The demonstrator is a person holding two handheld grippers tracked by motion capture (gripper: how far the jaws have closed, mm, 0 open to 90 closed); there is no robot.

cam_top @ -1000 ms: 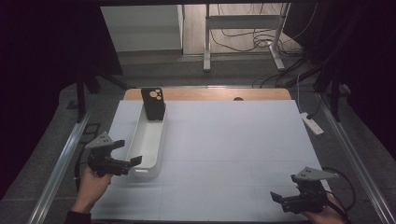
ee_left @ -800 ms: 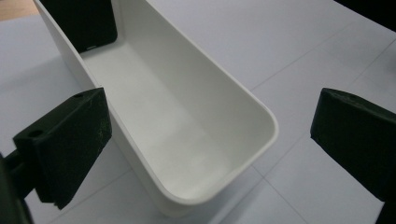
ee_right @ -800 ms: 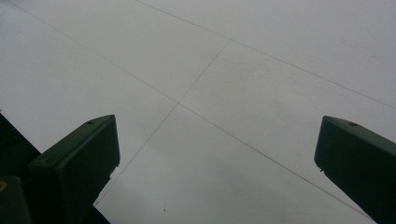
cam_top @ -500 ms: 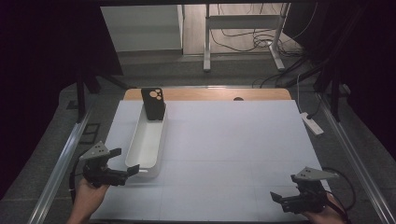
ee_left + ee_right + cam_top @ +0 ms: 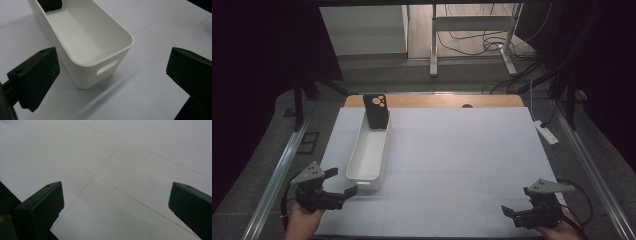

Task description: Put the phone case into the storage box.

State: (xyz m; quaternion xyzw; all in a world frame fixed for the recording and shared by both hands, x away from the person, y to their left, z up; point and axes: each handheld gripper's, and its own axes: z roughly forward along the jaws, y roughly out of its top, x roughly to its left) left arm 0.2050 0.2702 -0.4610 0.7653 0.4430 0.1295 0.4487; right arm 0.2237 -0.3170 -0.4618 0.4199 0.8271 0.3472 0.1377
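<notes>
A long white bin (image 5: 368, 150) lies lengthwise on the left part of the white table top (image 5: 462, 160). A black phone-like case (image 5: 376, 111) with round holes leans upright at the bin's far end. My left gripper (image 5: 343, 181) is held open just short of the bin's near end, apart from it. In the left gripper view the bin's near wall (image 5: 100, 72) with its handle slot sits between the spread jaws of the left gripper (image 5: 115, 72), and the black case (image 5: 50, 3) shows at the top. My right gripper (image 5: 514, 212) is open and empty at the near right corner, and in its own view the right gripper (image 5: 116, 202) looks down on bare table.
A white power strip (image 5: 544, 132) lies off the table's right edge. A wooden strip (image 5: 437, 101) borders the far side. Metal rails (image 5: 277, 175) run along both sides. A stand's legs (image 5: 472, 45) and cables are on the floor beyond.
My left gripper has drawn back toward the near edge, away from the bin's side, still open. The right gripper has barely moved.
</notes>
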